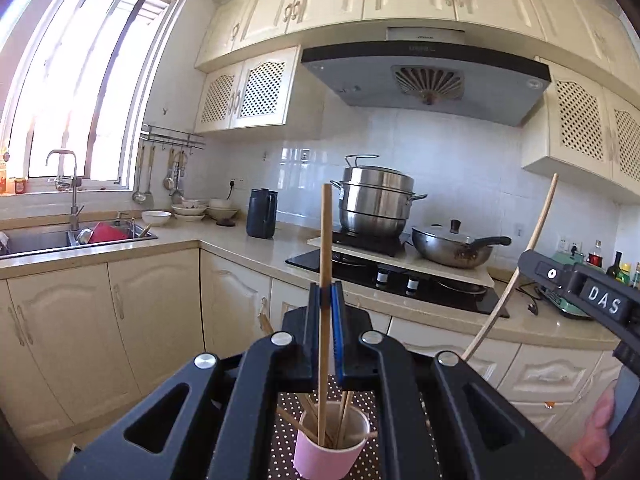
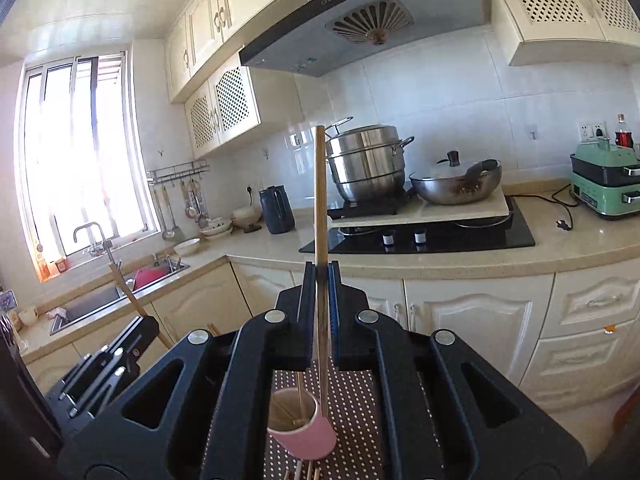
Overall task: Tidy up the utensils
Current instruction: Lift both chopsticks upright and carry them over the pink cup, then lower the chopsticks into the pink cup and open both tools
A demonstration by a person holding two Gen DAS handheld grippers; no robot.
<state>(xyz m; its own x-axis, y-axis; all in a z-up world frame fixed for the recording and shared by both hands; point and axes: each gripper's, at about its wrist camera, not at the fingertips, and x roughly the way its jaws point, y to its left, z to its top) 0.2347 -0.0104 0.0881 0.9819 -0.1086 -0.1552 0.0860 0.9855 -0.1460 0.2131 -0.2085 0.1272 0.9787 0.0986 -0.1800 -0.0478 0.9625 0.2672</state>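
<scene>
Beyond both grippers the kitchen counter (image 2: 440,264) is running under a range hood (image 1: 424,76), with a steel steamer pot (image 1: 376,200) and a lidded wok (image 1: 452,246) sitting on the stove (image 2: 472,236).

Below and just ahead of both grippers, a pink paper cup (image 1: 326,454) is standing on a brown polka-dot mat (image 2: 360,400), its mouth open upward and several chopsticks already leaning inside it.

The left gripper (image 1: 329,300) is clamping one wooden chopstick (image 1: 325,280), whose long axis is running nearly upright: top end well above the jaws, lower end reaching down into the cup. The right gripper (image 2: 322,280) is likewise pinching its own chopstick (image 2: 320,200) upright, its lower tip hanging at the cup's near rim, apparently just outside it. By this reading the left one is the better lined up for a drop, while the right probably needs a small shift over the mouth.

On the right gripper's side, seen from the left wrist, white letters are reading "DAS" (image 1: 604,300). The hood's brand lettering is too small to make out.
</scene>
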